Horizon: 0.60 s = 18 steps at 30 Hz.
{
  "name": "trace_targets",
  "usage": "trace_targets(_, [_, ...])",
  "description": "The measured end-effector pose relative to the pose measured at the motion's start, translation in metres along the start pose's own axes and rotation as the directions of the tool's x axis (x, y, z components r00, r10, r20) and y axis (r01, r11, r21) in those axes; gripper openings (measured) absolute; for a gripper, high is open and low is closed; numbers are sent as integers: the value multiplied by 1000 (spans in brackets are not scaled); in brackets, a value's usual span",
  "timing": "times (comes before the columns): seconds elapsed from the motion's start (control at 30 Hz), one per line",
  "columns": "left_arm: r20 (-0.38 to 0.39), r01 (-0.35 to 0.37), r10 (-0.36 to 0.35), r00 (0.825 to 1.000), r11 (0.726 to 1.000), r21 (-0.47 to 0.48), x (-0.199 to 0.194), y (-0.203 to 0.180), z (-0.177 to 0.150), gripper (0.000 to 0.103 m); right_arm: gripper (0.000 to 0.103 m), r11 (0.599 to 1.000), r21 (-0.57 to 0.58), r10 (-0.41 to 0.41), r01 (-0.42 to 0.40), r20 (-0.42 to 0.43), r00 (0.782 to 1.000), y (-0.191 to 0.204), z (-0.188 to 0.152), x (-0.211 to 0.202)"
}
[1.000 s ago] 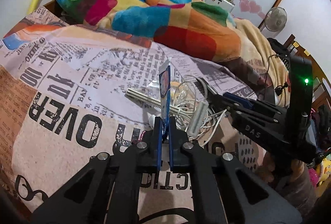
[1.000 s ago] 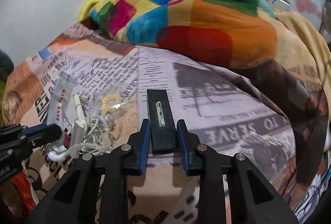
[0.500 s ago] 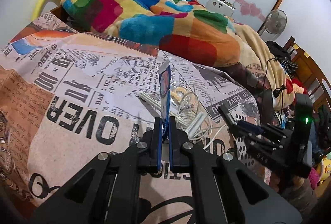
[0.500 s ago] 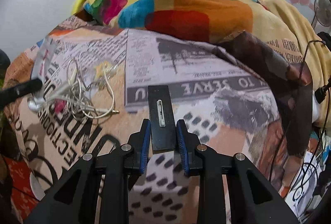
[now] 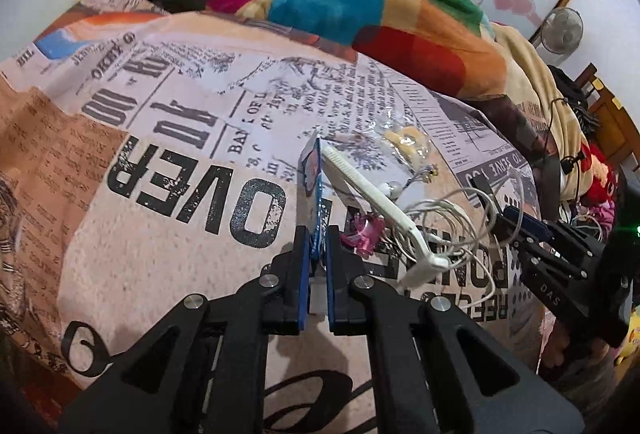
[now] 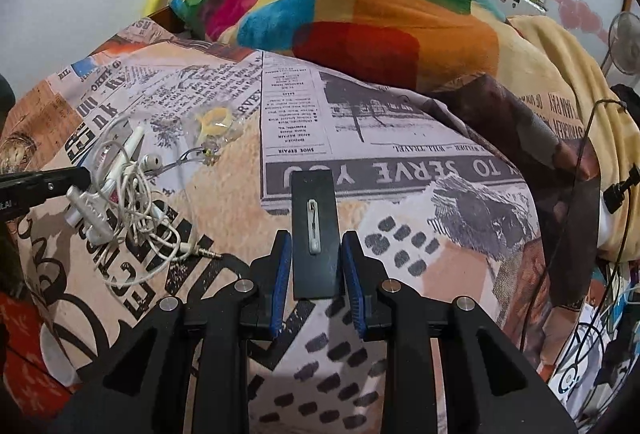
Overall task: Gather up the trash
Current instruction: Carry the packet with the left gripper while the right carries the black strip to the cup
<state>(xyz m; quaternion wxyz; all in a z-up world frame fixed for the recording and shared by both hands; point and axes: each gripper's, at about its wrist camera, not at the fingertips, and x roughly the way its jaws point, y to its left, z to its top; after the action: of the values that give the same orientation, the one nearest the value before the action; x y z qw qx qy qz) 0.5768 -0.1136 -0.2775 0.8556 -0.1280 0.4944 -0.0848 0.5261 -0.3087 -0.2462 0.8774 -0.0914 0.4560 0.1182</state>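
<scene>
Since a second ago you have swung both grippers back over the bed (image 5: 168, 218), beside the multicoloured blanket (image 6: 360, 21). Your right gripper (image 6: 316, 266) keeps its jaws clamped on the black card (image 6: 314, 230), and your left gripper (image 5: 316, 254) pinches the blue wrapper (image 5: 314, 189) upright beside the white earphone tangle (image 5: 448, 230).

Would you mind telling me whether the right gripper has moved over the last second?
Yes. The right gripper, shut on the black card, moved rightward, away from the tangled earphones toward the bedspread's "TO SERVE YOU" print.
</scene>
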Motion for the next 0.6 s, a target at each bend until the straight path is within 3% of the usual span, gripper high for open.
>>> trace_targets(0.23, [24,-16,15,1000,1000,9,5,-2,4,4,23,1000,11,-13,13,13,1000,3,-1,-1])
trace_targets(0.43, [78,-24,21,997,999,36,-23,-8,8,4,22,999,46,26,-27,19,999,5,4,-9])
trace_targets(0.6, [116,-23,19,993,999,39,-54,-14,12,4,22,997,63,43,-48,68,997,9,16,-41])
